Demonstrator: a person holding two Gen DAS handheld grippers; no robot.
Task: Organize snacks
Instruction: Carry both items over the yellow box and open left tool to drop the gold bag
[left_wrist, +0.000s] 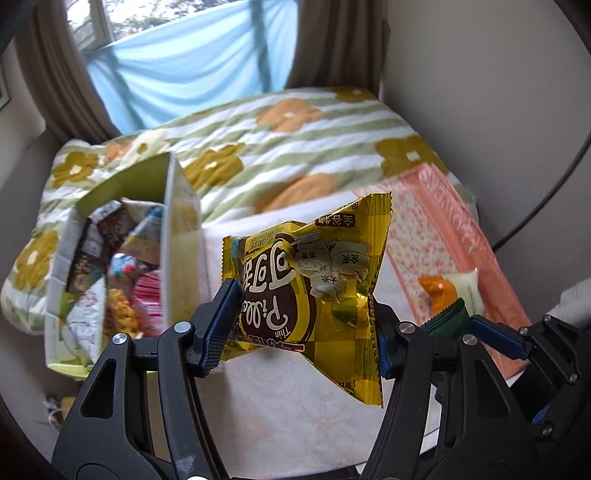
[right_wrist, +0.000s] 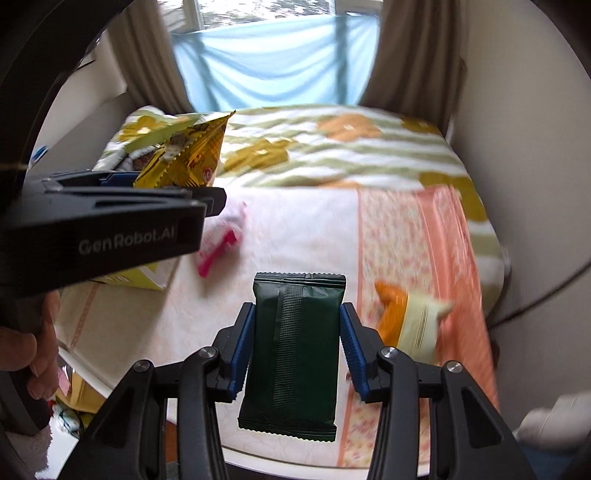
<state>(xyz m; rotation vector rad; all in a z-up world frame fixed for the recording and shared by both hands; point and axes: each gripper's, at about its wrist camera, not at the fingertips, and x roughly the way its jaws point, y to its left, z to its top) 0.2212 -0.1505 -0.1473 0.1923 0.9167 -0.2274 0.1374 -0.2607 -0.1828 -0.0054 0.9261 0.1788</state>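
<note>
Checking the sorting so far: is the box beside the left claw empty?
No, the box already holds a jumble of snack packets, seen through its open top in the left wrist view.

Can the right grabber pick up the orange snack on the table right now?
Probably not yet. The right gripper is already shut on the dark green packet, so its fingers are full. The orange snack lies close by on the pink cloth with nothing covering it.

Left claw grips a gold snack packet beside the box

The left claw (left_wrist: 301, 325) pinches the gold packet (left_wrist: 310, 280) above the white cloth (left_wrist: 295, 398). Left of it stands an open box (left_wrist: 173, 236) filled with snacks; an orange-and-cream packet (left_wrist: 452, 291) lies right.
</note>
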